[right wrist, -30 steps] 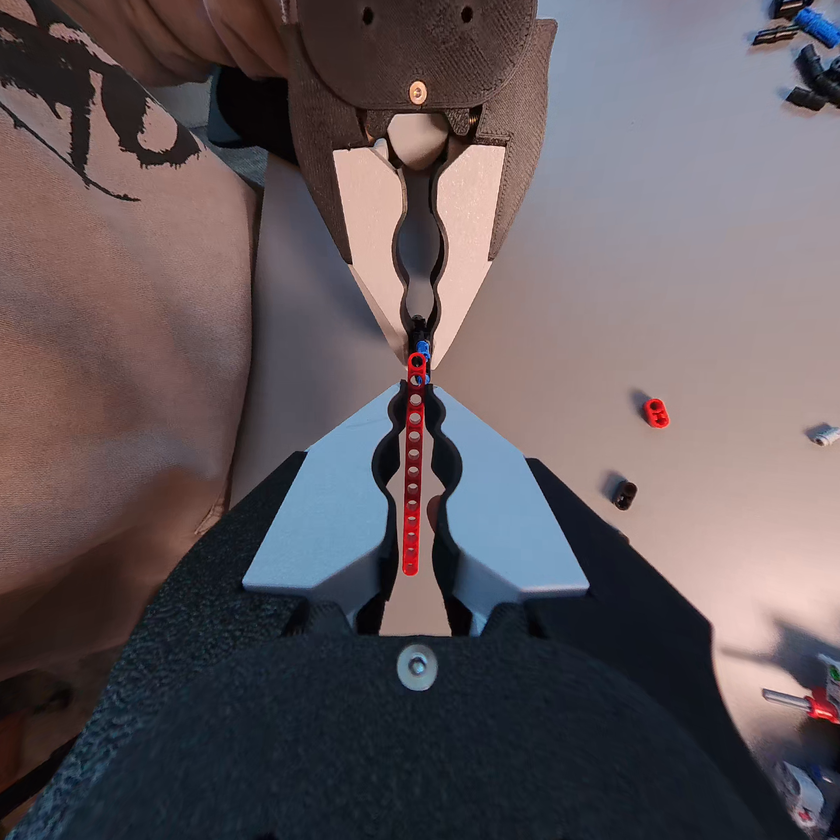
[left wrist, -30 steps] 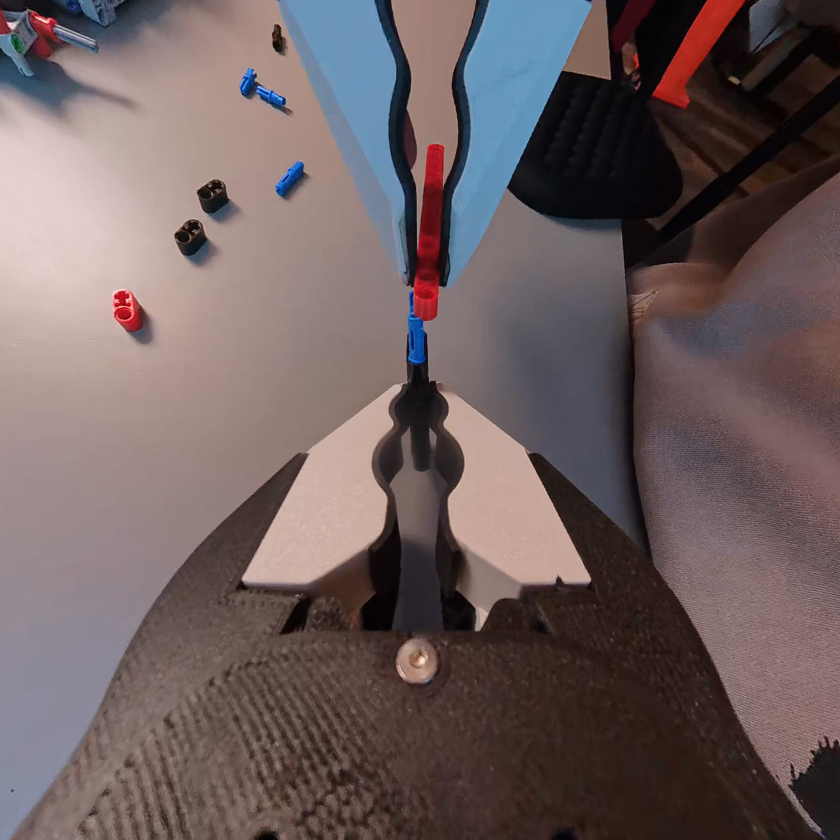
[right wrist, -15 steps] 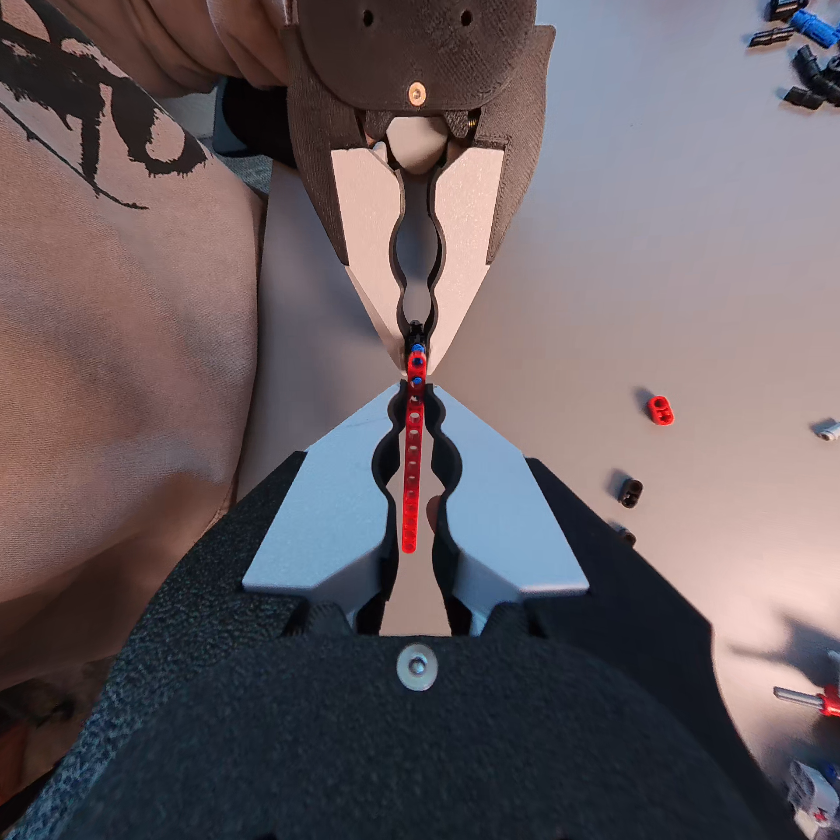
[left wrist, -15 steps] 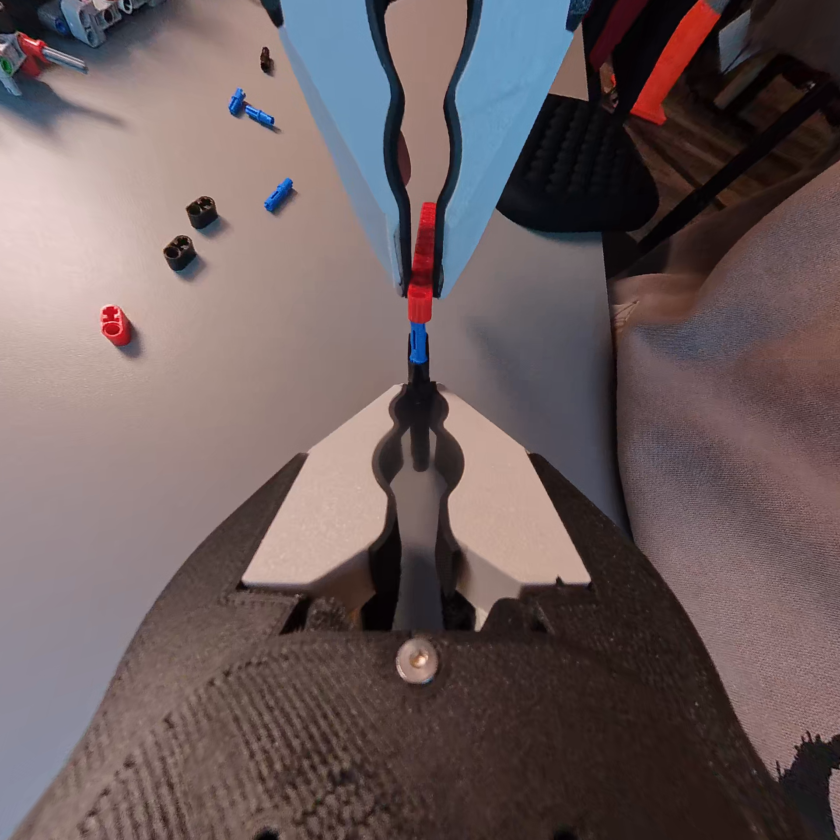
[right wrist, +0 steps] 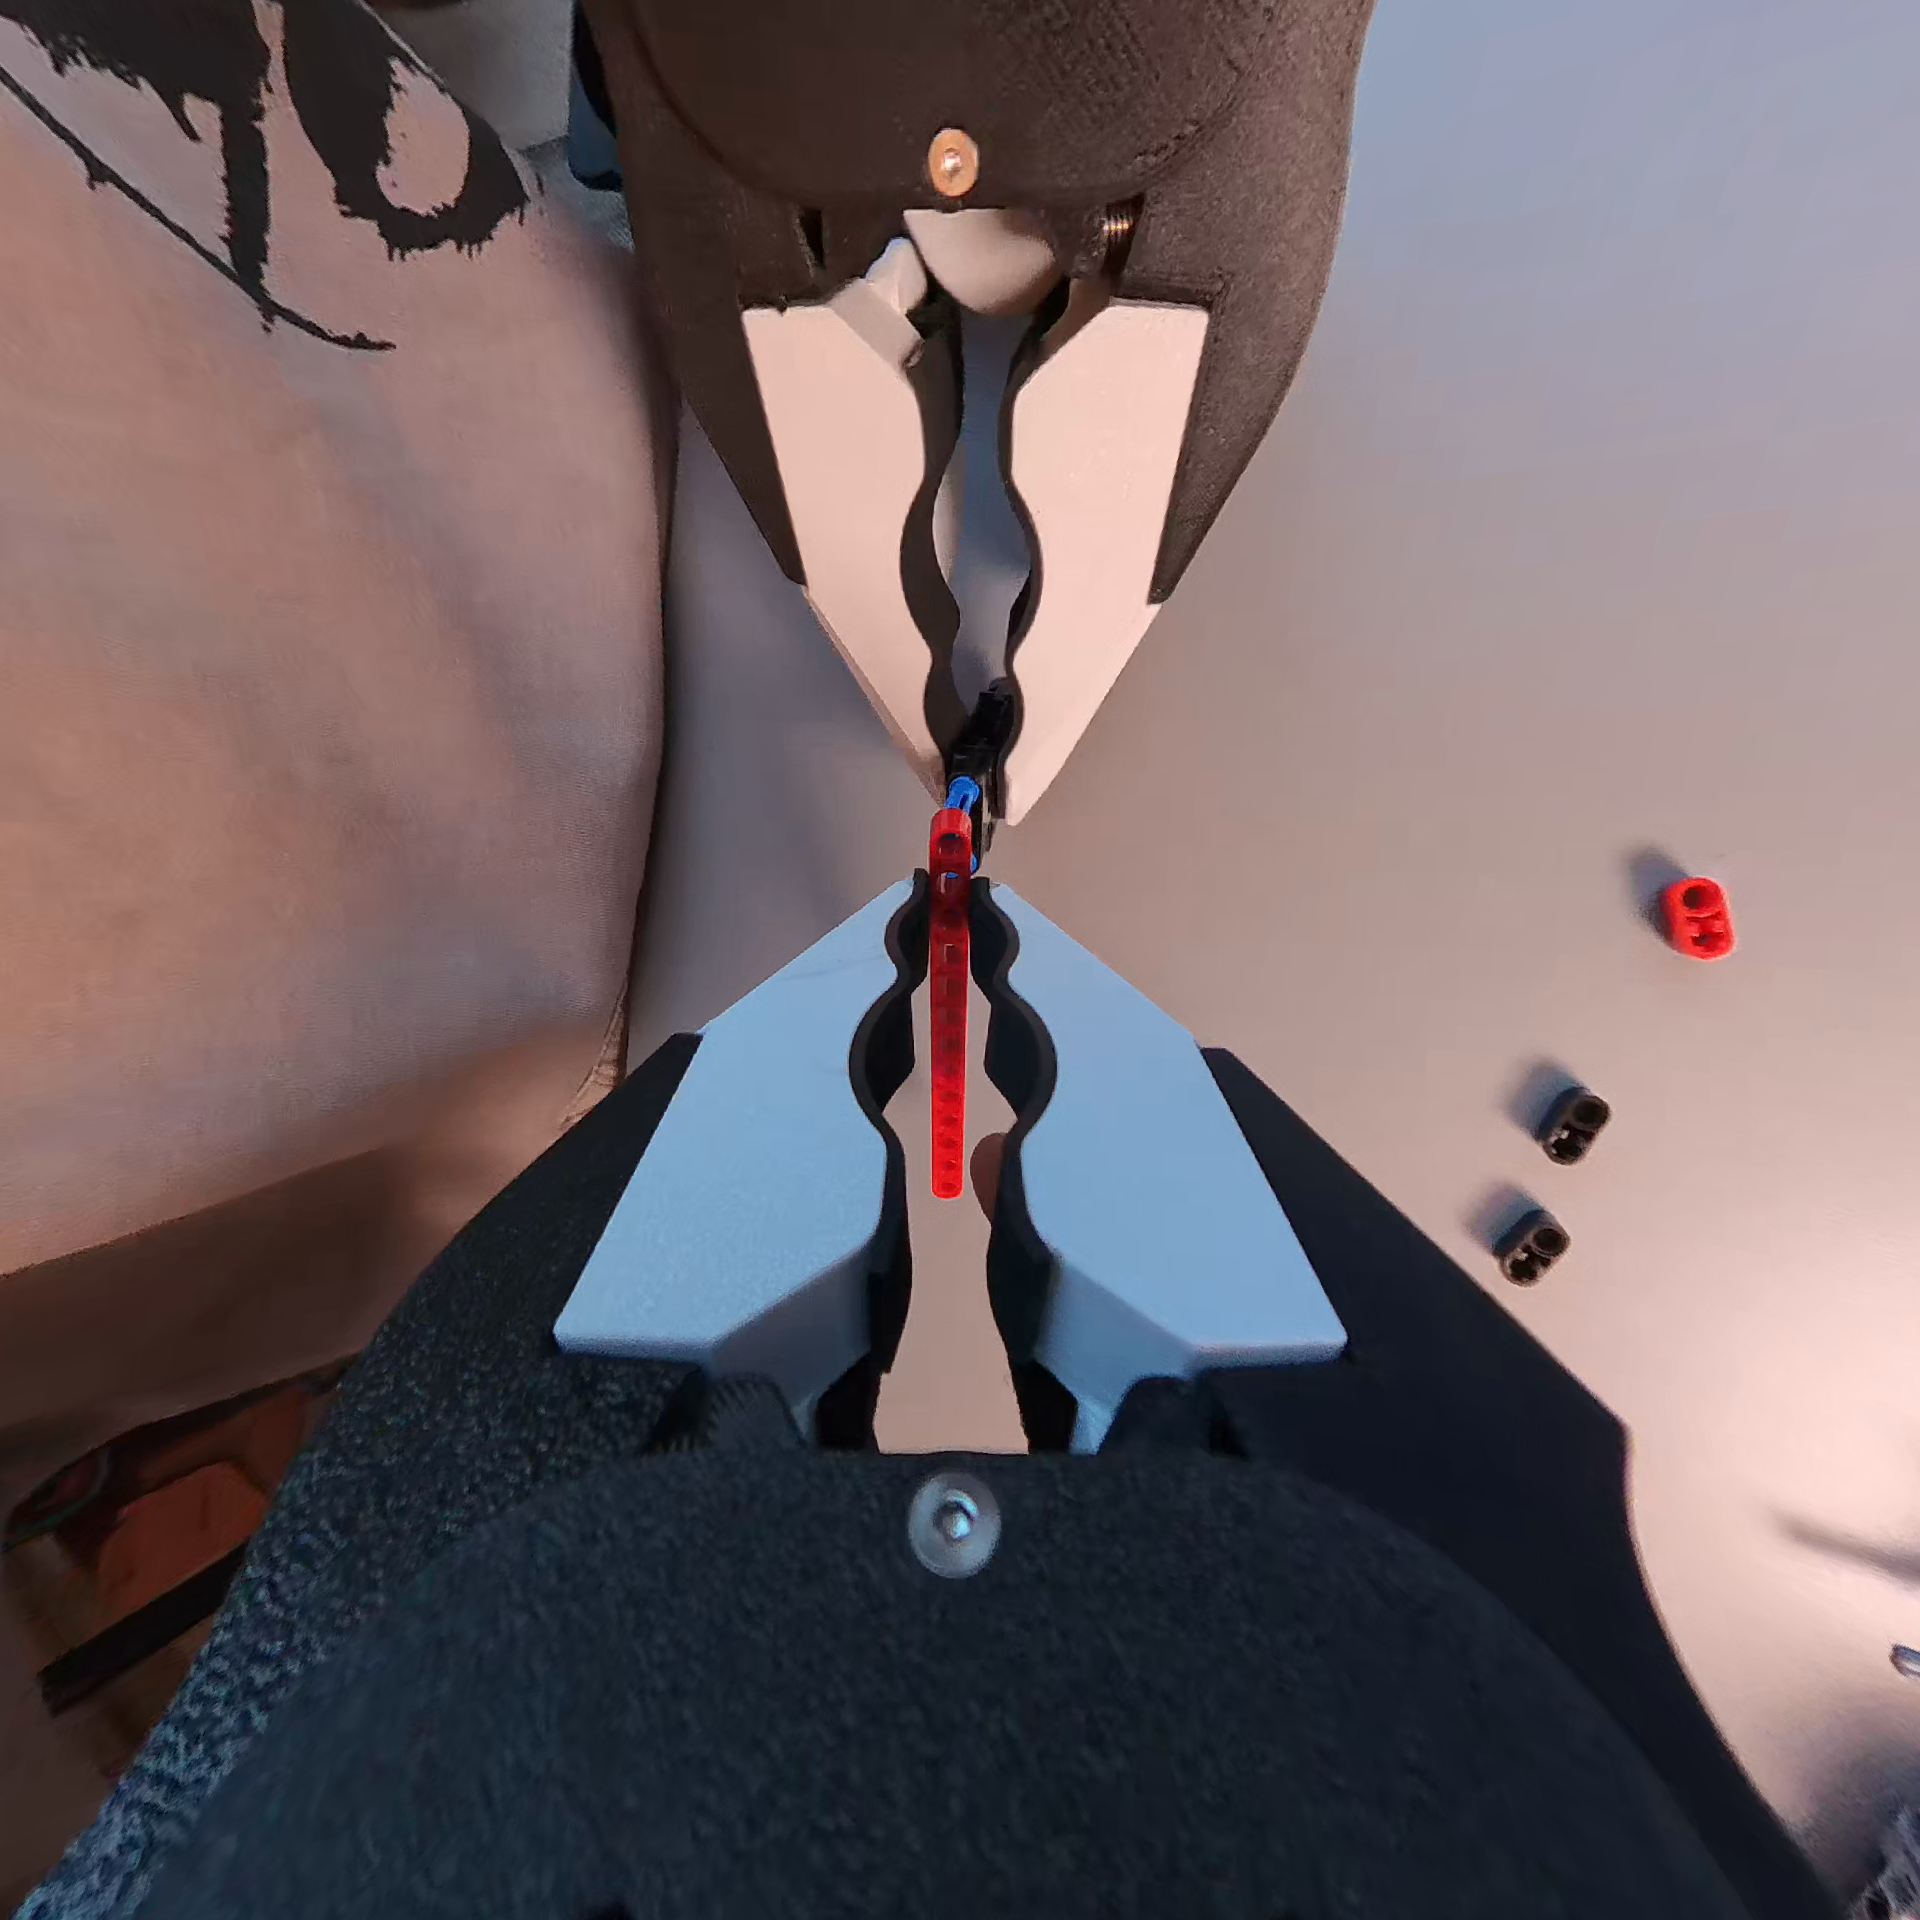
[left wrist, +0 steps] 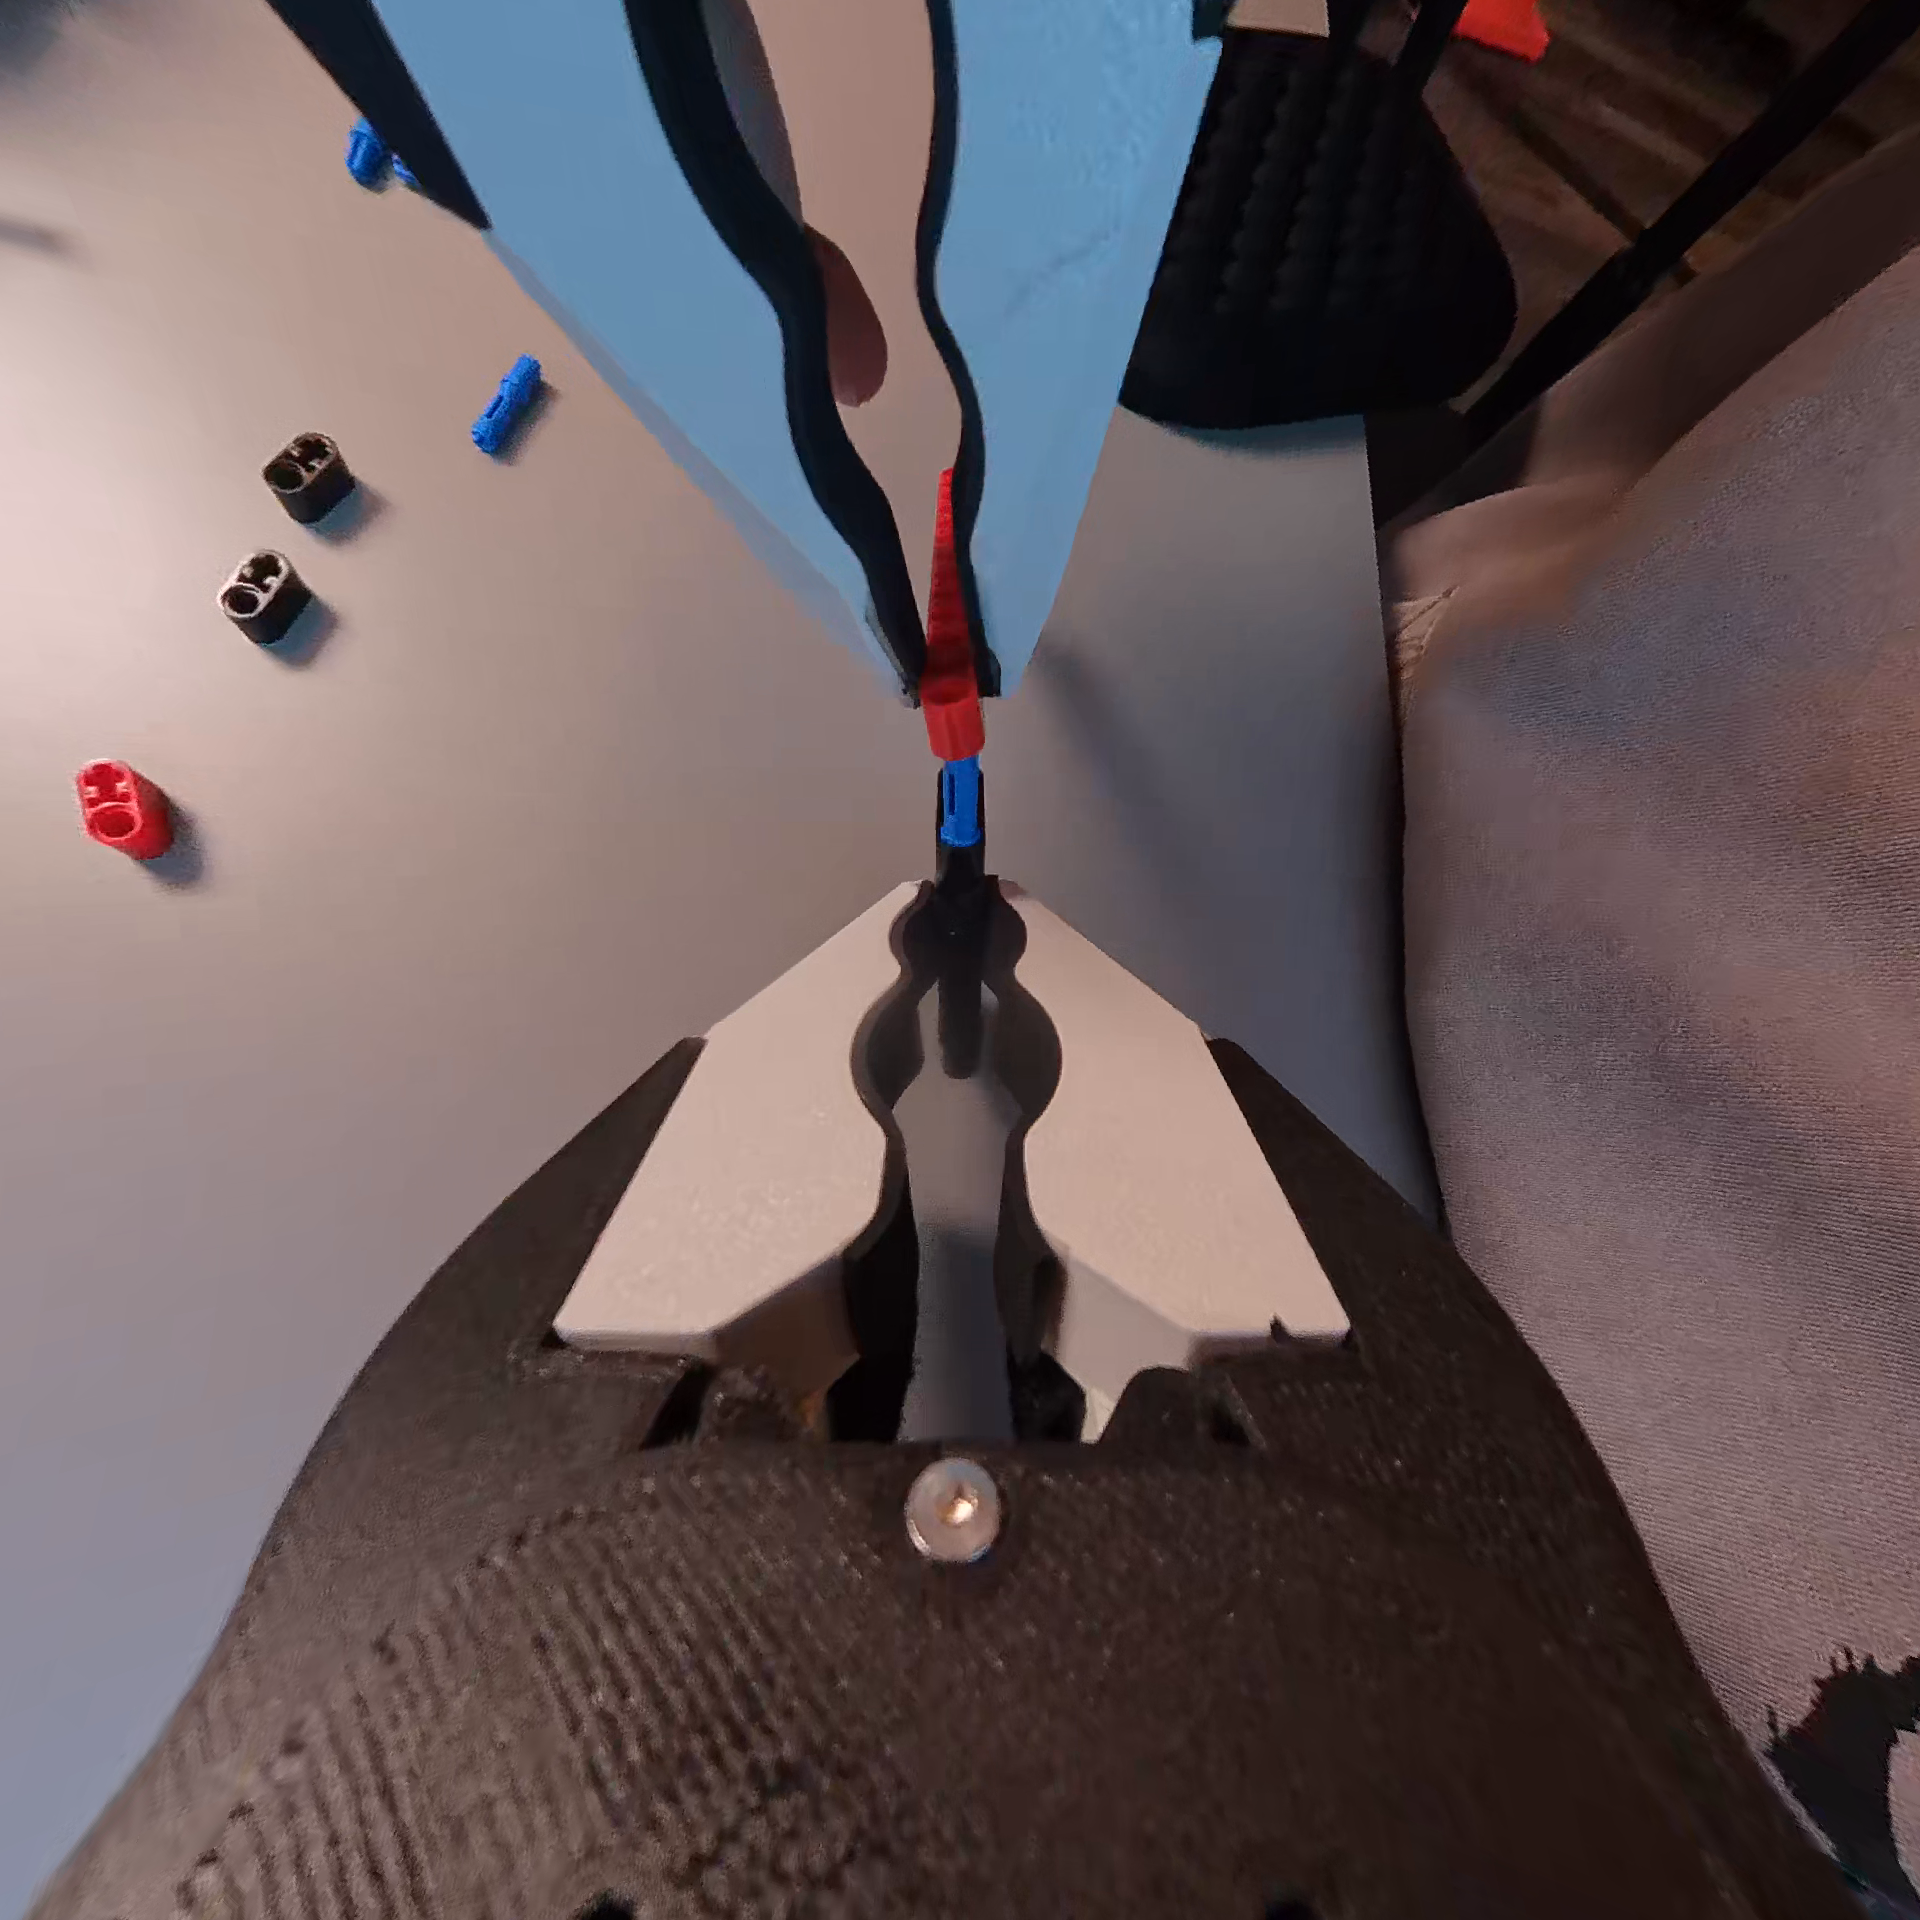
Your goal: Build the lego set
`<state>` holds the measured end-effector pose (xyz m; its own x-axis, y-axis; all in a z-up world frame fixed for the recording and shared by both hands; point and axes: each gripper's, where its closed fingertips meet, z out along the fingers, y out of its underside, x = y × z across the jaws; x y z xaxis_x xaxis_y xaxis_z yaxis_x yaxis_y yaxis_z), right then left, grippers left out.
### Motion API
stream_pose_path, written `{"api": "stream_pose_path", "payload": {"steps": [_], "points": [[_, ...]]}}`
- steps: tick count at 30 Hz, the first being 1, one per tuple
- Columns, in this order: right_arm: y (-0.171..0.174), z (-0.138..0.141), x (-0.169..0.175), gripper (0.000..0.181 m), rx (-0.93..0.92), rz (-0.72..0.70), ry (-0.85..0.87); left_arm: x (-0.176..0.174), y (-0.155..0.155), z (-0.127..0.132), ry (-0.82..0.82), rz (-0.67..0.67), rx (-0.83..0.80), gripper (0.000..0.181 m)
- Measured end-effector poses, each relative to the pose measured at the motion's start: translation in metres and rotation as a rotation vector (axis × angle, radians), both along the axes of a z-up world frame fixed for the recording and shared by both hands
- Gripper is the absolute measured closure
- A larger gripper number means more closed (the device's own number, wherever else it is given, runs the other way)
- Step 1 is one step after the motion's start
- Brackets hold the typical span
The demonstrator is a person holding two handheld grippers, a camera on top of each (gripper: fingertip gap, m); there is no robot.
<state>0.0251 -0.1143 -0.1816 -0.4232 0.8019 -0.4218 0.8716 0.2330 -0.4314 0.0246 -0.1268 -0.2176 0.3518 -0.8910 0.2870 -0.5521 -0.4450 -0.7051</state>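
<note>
My left gripper is shut on a black piece with a blue pin sticking out of its front. My right gripper is shut on a long red beam with holes. The two grippers face each other tip to tip above the grey table. The red beam's end meets the blue pin's tip. In the right wrist view the left gripper holds the black piece and the blue pin sits at the beam's end hole.
Loose parts lie on the table: a red connector, two black connectors and blue pins. They also show in the right wrist view. A person's grey sweatshirt is close beside the grippers. A black chair seat stands beyond the table edge. The grippers' ends are close to 4 centimeters from one another. Left tips and right tips are each some 12 centimeters from the red connector. The right camera catches it too, in the right wrist view.
The red beam has turned edge-on in the right gripper's view and its end has come against the blue pin. The right gripper has drawn closer to the left camera.
</note>
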Motion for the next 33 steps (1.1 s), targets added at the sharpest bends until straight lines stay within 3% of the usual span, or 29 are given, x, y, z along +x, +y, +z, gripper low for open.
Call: {"api": "stream_pose_path", "payload": {"steps": [6, 16, 19, 26, 30, 33], "points": [[-0.003, -0.002, 0.003, 0.178, 0.015, 0.018, -0.072, 0.002, -0.001, -0.003, 0.037, -0.031, -0.008, 0.177], [-0.005, -0.003, 0.008, 0.178, 0.07, 0.011, -0.128, 0.017, -0.007, 0.007, -0.075, -0.073, -0.133, 0.177], [-0.007, -0.003, 0.011, 0.178, 0.009, -0.004, -0.144, 0.019, -0.008, 0.007, -0.057, -0.092, -0.113, 0.177], [-0.012, 0.006, -0.001, 0.178, -0.127, -0.085, -0.074, 0.025, -0.011, 0.017, -0.183, -0.086, -0.19, 0.178], [-0.015, 0.004, 0.008, 0.177, -0.074, -0.013, -0.123, 0.032, -0.015, 0.017, -0.201, -0.115, -0.219, 0.177], [-0.009, 0.015, -0.001, 0.176, -0.138, -0.102, -0.047, 0.025, -0.008, 0.028, -0.274, -0.093, -0.211, 0.176]]}}
